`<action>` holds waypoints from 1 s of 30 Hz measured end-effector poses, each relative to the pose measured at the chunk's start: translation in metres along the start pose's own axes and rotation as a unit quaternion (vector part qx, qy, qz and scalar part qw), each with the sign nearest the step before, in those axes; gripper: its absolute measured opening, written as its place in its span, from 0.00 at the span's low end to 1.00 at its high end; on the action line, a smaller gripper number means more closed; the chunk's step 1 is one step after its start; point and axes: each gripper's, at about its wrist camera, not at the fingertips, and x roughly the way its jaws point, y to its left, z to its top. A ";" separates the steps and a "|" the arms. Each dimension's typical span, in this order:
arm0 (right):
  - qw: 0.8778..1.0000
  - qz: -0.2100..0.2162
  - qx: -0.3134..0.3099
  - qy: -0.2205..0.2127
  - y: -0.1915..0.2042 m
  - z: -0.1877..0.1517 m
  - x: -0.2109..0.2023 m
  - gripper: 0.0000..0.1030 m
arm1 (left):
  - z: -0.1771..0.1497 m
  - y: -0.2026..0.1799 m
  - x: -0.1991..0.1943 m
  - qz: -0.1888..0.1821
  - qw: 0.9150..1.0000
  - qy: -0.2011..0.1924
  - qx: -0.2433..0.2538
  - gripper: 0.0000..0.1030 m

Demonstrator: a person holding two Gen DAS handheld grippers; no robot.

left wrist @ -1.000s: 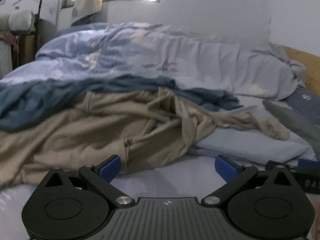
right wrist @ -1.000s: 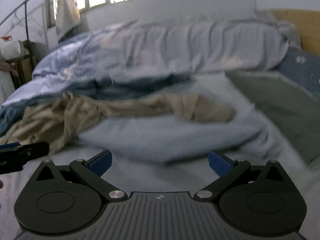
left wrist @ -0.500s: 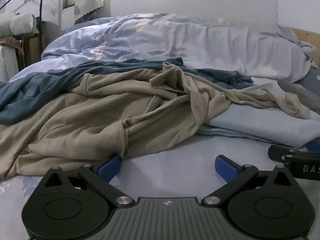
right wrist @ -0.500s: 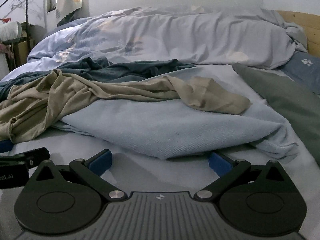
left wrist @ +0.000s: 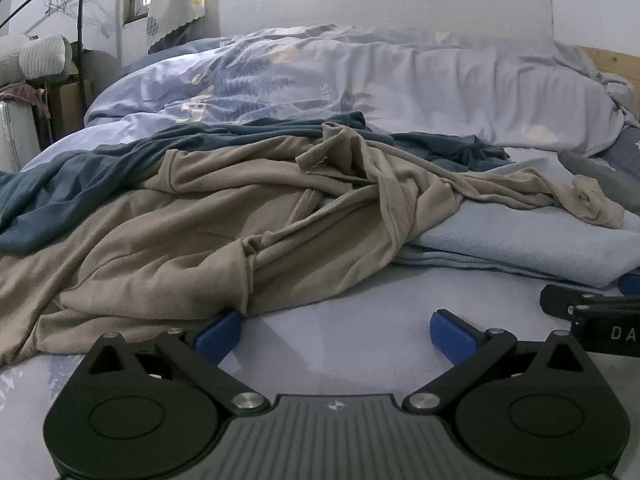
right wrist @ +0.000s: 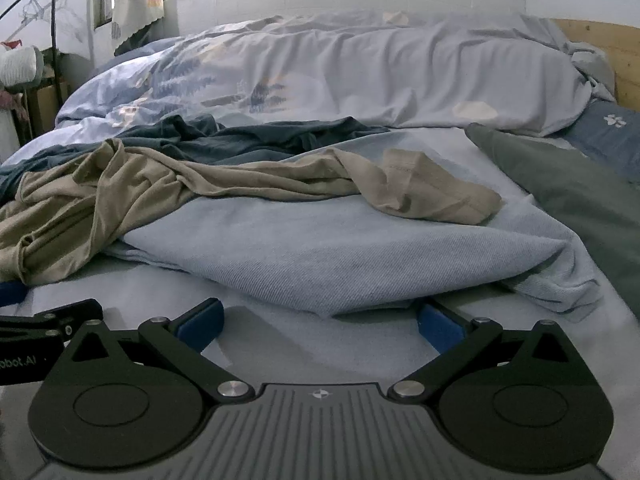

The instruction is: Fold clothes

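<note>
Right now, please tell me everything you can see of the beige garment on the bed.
The beige garment is thin, soft-looking fabric, unfolded and heavily creased. It lies spread on the bed, partly over a dark blue garment, and one long twisted part, ending in a hemmed end, drapes across the light blue cloth. Its near edge touches one blue pad of the open left gripper.

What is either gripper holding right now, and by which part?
Nothing. Left gripper and right gripper both have jaws open, low at the near edges of the beige garment and light blue garment.
</note>
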 end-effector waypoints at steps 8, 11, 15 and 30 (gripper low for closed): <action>1.000 0.000 0.000 0.000 0.000 0.000 0.001 1.00 | 0.000 0.000 0.000 -0.001 1.000 -0.001 -0.002 1.00; 1.000 0.000 0.000 -0.001 0.000 0.000 0.001 1.00 | 0.000 0.000 0.000 -0.001 1.000 -0.001 -0.002 1.00; 1.000 0.000 0.000 -0.001 0.000 0.000 0.001 1.00 | 0.000 0.001 0.000 -0.003 1.000 -0.002 -0.003 1.00; 1.000 0.000 0.000 -0.001 -0.001 0.000 0.001 1.00 | -0.001 0.001 0.000 -0.003 1.000 -0.004 -0.003 1.00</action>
